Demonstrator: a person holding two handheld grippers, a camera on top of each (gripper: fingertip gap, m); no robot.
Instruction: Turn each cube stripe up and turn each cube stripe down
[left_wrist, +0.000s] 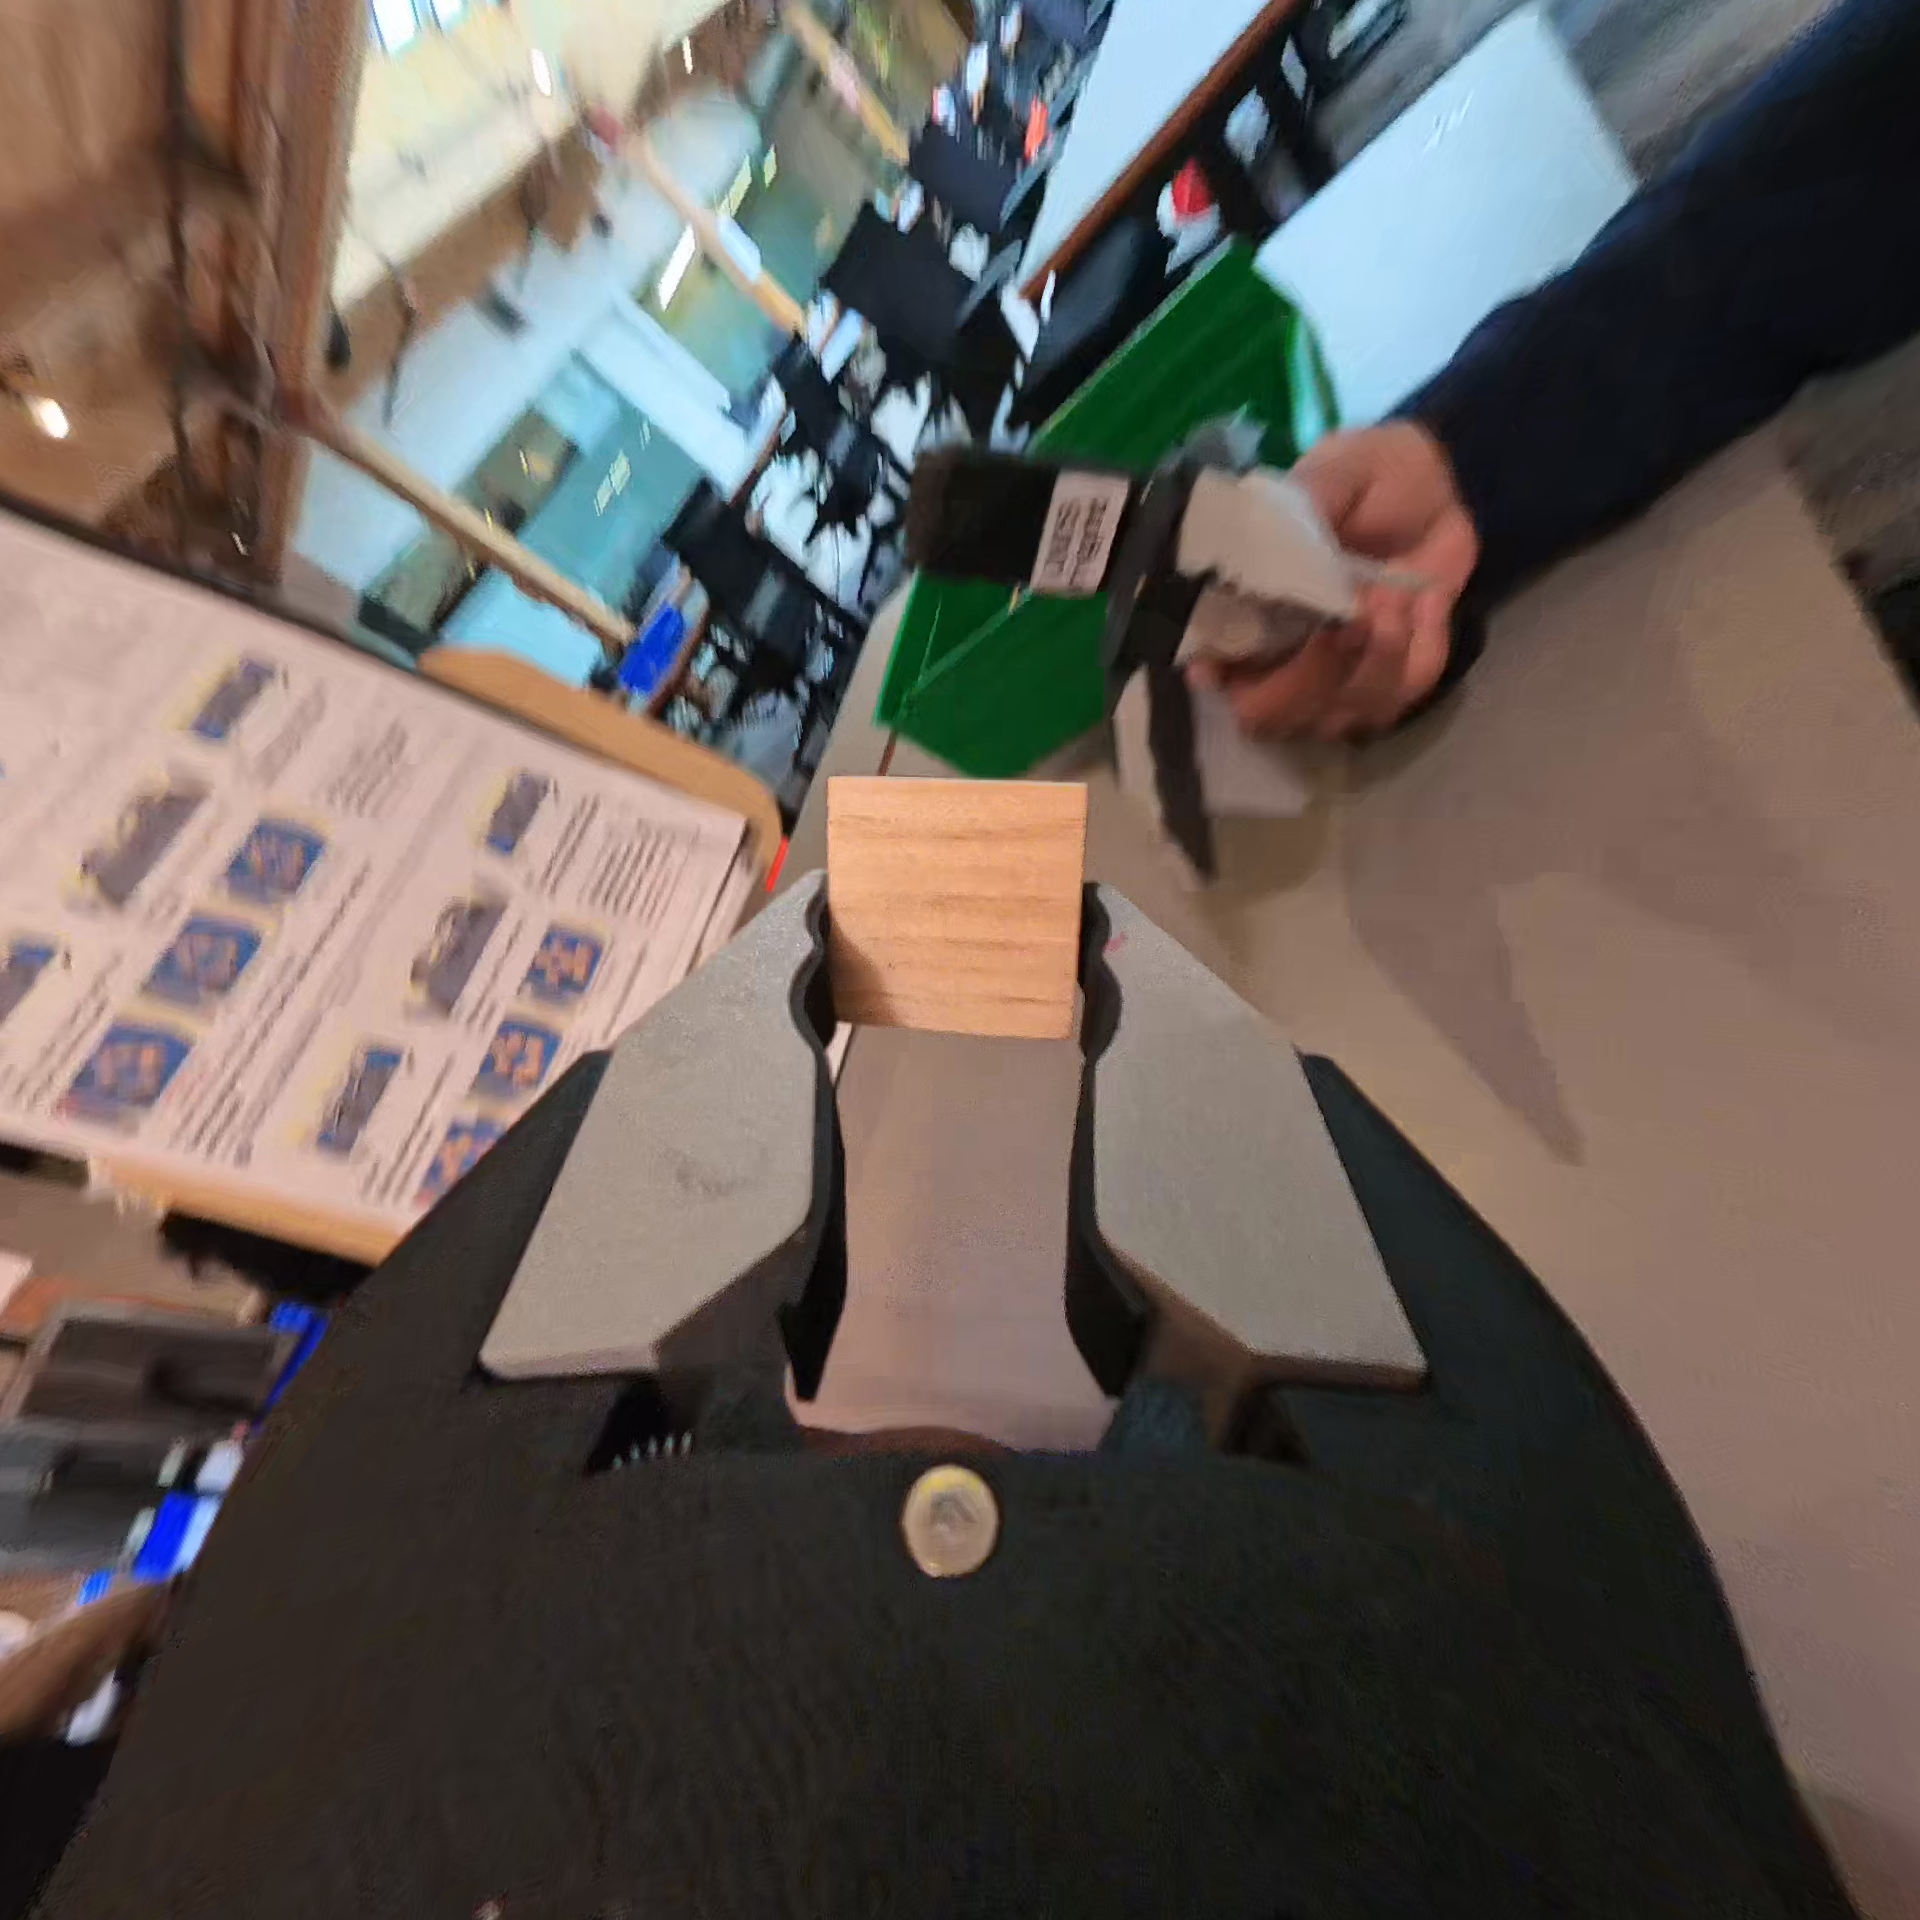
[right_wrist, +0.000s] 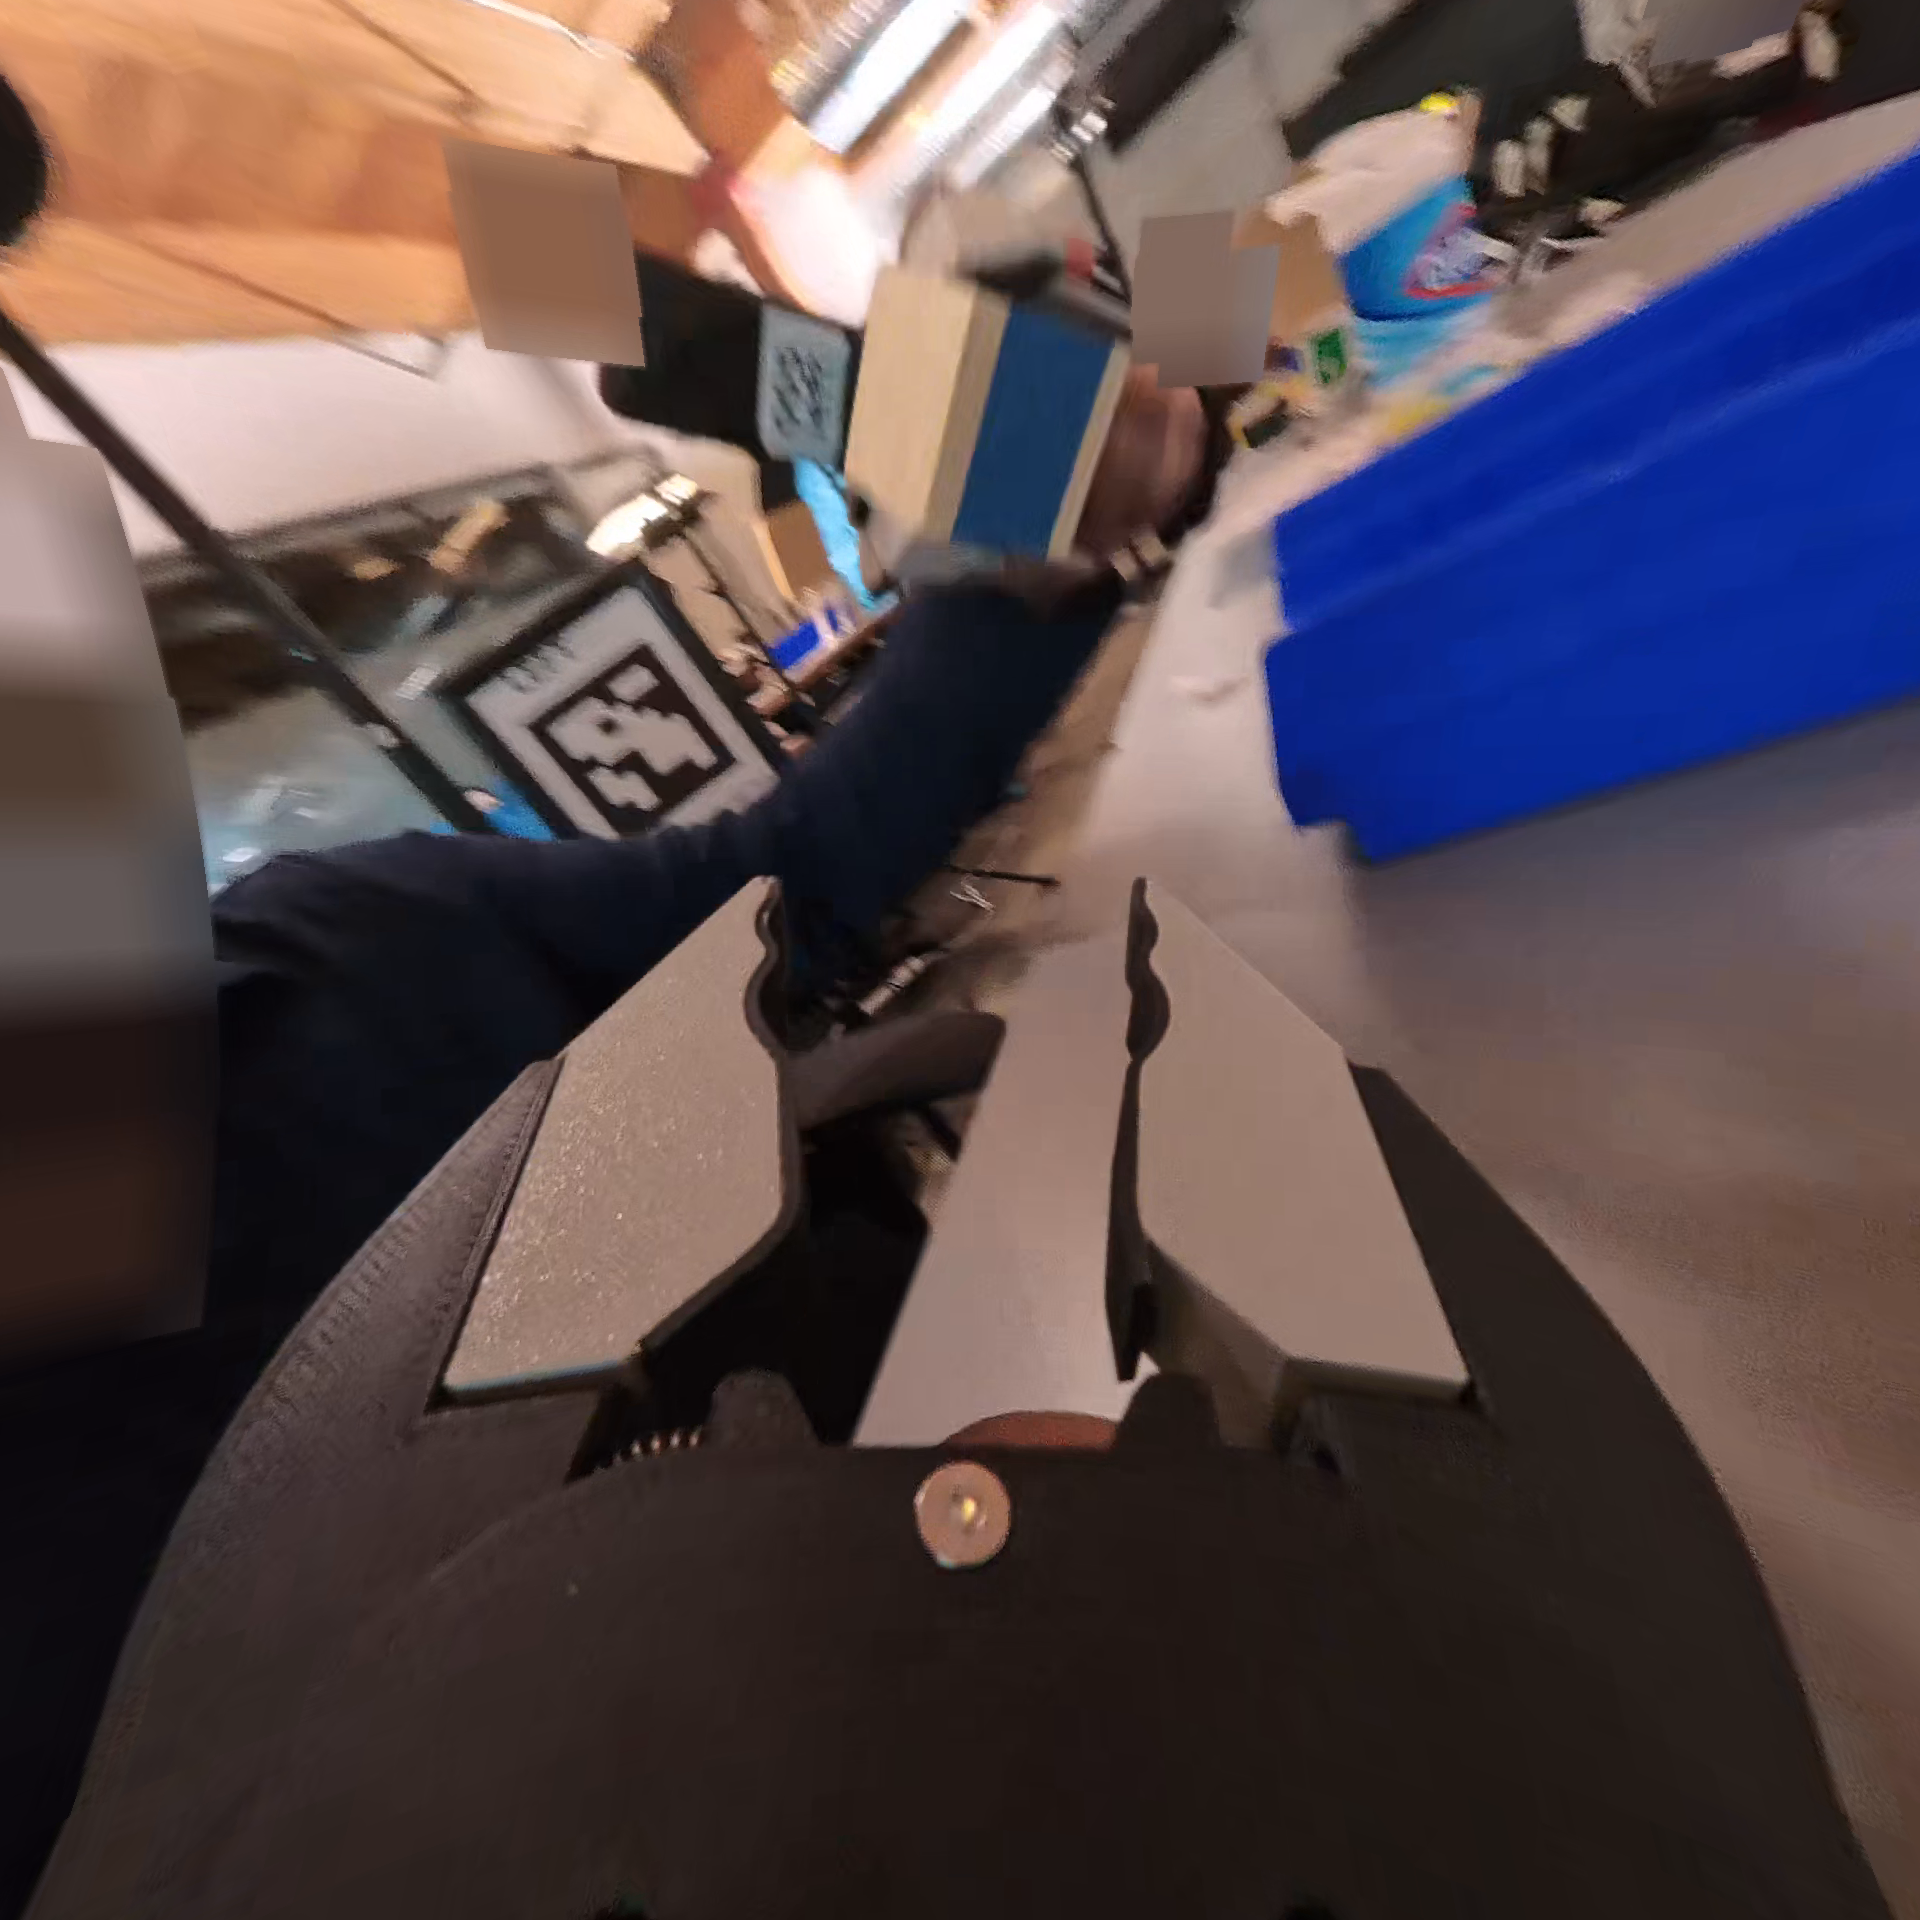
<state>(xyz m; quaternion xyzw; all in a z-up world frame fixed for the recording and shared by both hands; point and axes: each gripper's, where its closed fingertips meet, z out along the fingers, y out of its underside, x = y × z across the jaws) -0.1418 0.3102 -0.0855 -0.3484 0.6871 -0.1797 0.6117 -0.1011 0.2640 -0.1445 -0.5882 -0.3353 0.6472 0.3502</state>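
Cube (left_wrist: 954, 906) sat clamped in left hand-held gripper (left_wrist: 954, 935) above grey desk (left_wrist: 1558, 1039), plain face near, no stripe visible; right hand-held gripper (right_wrist: 956, 935) gaped empty; shallow tip grip could slip mid-rotation.

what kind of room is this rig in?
Likely a shared lab or workshop, not a home: a printed instruction poster with diagrams, a black-and-white fiducial marker board, a blue plastic storage bin on a grey tabletop, cluttered workbenches behind.
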